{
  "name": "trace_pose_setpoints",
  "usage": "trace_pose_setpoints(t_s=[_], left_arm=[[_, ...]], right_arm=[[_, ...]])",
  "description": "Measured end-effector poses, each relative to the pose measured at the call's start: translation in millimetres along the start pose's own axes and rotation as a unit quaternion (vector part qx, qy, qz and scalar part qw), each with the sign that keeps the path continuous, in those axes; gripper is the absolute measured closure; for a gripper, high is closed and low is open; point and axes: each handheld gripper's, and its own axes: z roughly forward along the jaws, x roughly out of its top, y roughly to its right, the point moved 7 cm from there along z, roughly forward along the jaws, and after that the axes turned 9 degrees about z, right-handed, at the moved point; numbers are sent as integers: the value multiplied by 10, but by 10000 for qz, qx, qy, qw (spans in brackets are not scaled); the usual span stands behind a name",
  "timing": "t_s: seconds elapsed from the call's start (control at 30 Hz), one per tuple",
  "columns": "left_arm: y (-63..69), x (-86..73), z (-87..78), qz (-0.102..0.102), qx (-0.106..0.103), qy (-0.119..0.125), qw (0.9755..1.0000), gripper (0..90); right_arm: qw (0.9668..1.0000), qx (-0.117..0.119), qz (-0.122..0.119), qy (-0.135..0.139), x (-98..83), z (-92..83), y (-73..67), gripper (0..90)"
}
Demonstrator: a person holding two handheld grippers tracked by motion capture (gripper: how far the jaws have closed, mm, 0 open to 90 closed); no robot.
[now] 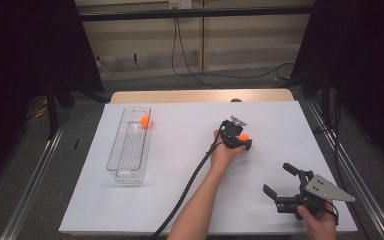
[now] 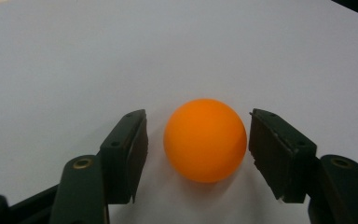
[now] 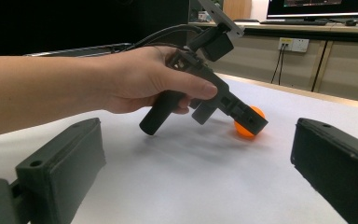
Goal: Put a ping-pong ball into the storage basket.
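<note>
Clear plastic bin (image 1: 129, 145): stood at the left of the white tabletop (image 1: 180, 165), long side running away from the person; 1 orange ball (image 1: 145, 121) lay at its far end, inside as far as the high view let one judge.

Left gripper (image 1: 239, 138): reached to mid-tabletop, well apart from the bin, pointed down at a second orange ball (image 2: 205, 139).

Left gripper state: released, not yet grasping. In the left gripper view the ball sat on the tabletop between the 2 pads (image 2: 131, 154), a sliver of white showing on each side, the gap on the left a little wider than the one on the right.

Ball position: about midway along the pads, resting on the sheet, partly hidden behind the jaw tip in the right gripper view.

Step in hand: judged to be the pinch on the second ball, probably so it can join the first in the bin.

How to do it well: shift slightly so both pads meet the ball together at its widest line; an uneven touch would likely roll so light and round a thing away. Keep the tips low near the sheet, close gently, and lift only once both pads press.

Right gripper (image 1: 281, 183): rested low at the near right of the tabletop, jaws spread wide with nothing between them.
</note>
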Motion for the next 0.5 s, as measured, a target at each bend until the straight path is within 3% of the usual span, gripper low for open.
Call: trace_pose_setpoints(t_s=[0.13, 0.2, 0.43, 0.5], left_arm=[[-13, 10, 14, -64, 11, -7, 10000, 432], [-7, 10, 8, -40, 3, -40, 10000, 507], [-17, 24, -77, 47, 16, 5, 10000, 509], [-26, 39, -136, -84, -14, 133, 9999, 509]], right_arm=[[10000, 5, -1, 1, -1, 1, -4, 22], [10000, 17, -10, -7, -2, -3, -11, 22], [10000, 9, -11, -5, -2, -4, -5, 22], [10000, 2, -1, -6, -5, -4, -1, 22]])
